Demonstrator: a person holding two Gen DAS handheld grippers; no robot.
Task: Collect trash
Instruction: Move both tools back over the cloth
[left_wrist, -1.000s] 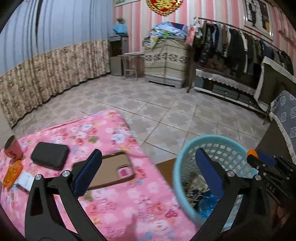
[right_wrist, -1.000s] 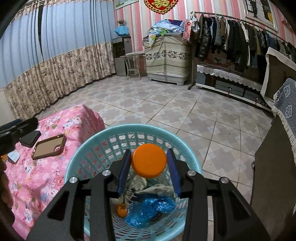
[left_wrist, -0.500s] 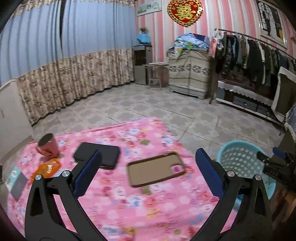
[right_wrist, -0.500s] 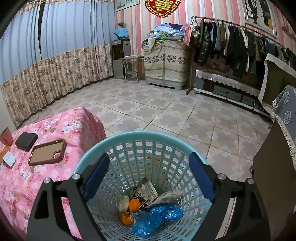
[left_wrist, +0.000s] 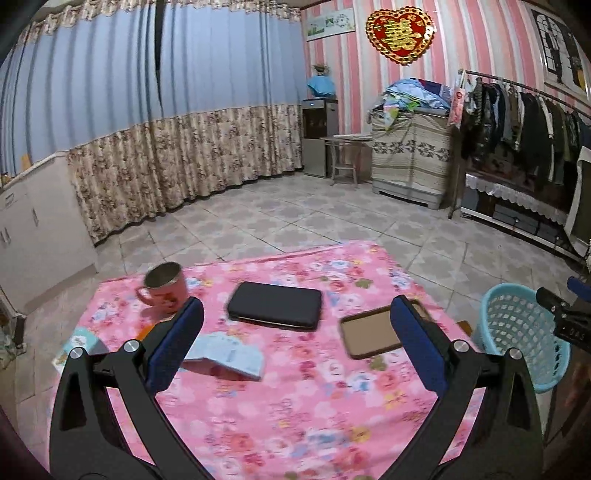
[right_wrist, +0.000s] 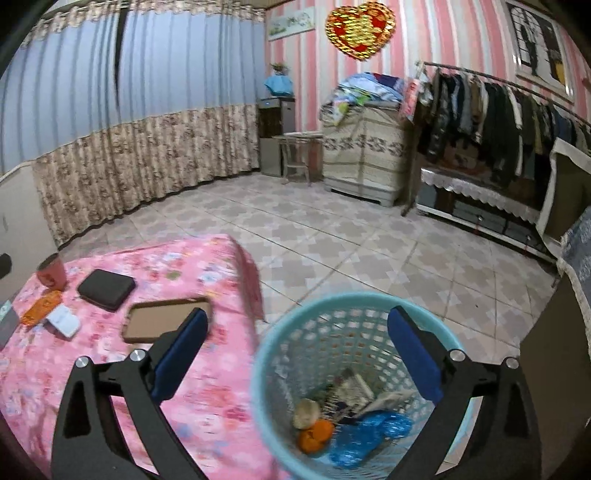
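A light blue mesh trash basket (right_wrist: 354, 310) stands on the floor to the right of the pink floral table (right_wrist: 207, 398); it holds orange peel (right_wrist: 314, 435), a blue bag (right_wrist: 369, 435) and paper scraps. My right gripper (right_wrist: 295, 354) is open and empty above the basket's left rim. My left gripper (left_wrist: 295, 339) is open and empty over the table (left_wrist: 295, 406). A crumpled white paper (left_wrist: 229, 354) lies near its left finger, also in the right wrist view (right_wrist: 62, 321). An orange wrapper (right_wrist: 40, 312) lies at the table's left. The basket shows at the right in the left wrist view (left_wrist: 517, 332).
On the table are a pink metal mug (left_wrist: 164, 284), a black case (left_wrist: 275, 304), a brown phone case (left_wrist: 373, 332) and a small booklet (left_wrist: 77, 349). Curtains, a cabinet, a clothes rack (left_wrist: 517, 110) and tiled floor lie beyond. A dark cabinet (right_wrist: 554, 369) stands right of the basket.
My right gripper opened and dropped the orange lid into the basket, then drifted left. My left gripper swung left from the basket to over the table.
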